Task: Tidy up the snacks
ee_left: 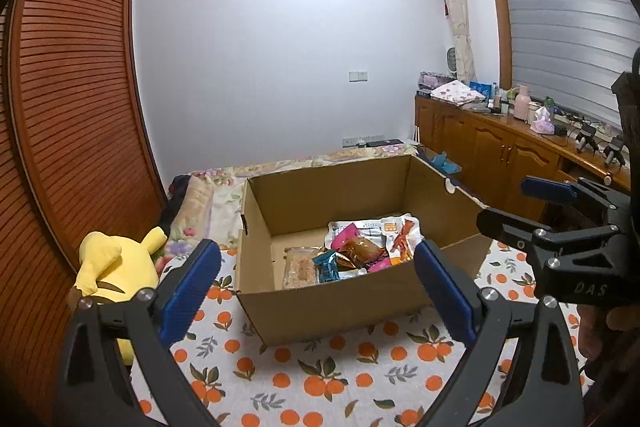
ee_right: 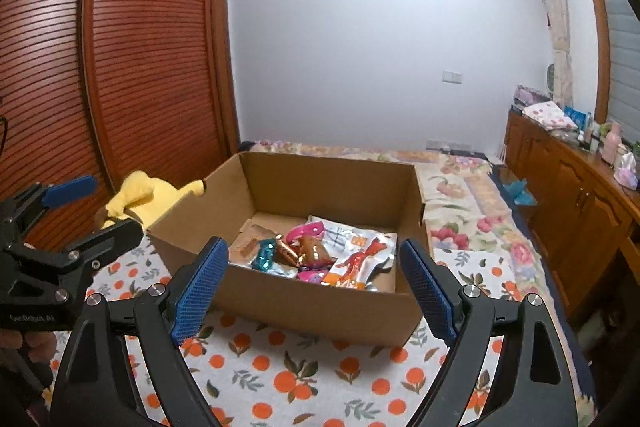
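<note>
An open cardboard box (ee_left: 328, 303) stands on the orange-print cloth (ee_left: 312, 379) on the bed. Several snack packets (ee_left: 360, 251) lie inside it, toward its right half: pink, teal, brown and white-orange wrappers. The box also shows in the right wrist view (ee_right: 312, 303) with the snacks (ee_right: 316, 251) inside. My left gripper (ee_left: 318, 287) is open and empty, held in front of the box's near wall. My right gripper (ee_right: 316, 287) is open and empty, also just short of the near wall. Each gripper shows at the other view's edge.
A yellow plush toy (ee_left: 112, 267) lies left of the box, against the slatted wooden wardrobe (ee_left: 68, 99). A floral quilt (ee_right: 472, 211) covers the bed behind and right. A wooden sideboard (ee_left: 504, 143) with bottles and clutter runs along the right wall.
</note>
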`<state>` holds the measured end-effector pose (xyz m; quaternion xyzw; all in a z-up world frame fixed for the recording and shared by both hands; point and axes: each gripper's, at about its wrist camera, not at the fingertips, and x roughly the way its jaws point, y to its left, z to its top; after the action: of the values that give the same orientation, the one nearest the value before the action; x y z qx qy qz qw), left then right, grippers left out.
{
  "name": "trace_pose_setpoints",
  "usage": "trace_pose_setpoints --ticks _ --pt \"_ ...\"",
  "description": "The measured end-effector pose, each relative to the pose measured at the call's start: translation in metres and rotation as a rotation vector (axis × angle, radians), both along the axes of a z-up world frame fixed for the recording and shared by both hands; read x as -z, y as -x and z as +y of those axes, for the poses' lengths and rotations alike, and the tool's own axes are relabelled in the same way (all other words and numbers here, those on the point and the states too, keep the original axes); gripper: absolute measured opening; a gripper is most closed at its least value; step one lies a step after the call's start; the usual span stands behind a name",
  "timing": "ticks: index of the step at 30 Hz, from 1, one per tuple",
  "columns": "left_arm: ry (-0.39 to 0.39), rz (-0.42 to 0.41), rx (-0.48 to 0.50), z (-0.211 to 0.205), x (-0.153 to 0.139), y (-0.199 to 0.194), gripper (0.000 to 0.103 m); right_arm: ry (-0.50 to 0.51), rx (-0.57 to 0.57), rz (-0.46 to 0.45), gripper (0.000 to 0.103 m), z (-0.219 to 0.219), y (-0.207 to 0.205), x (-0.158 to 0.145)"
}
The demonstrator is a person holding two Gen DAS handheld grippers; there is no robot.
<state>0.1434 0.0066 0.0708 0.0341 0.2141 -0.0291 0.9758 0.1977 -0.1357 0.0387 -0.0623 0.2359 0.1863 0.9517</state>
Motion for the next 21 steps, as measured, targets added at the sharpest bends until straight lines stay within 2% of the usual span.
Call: trace_pose_setpoints --ticks 12,21 --pt "0.02 -0.031 -0.006 0.0 -0.016 0.04 0.098 -0.007 0.058 -0.056 0.09 -0.012 0.047 -0.018" --pt "0.029 -0.035 -0.051 0.007 -0.017 0.061 0.098 -0.026 0.092 -0.085 0.09 -0.026 0.077 -0.027"
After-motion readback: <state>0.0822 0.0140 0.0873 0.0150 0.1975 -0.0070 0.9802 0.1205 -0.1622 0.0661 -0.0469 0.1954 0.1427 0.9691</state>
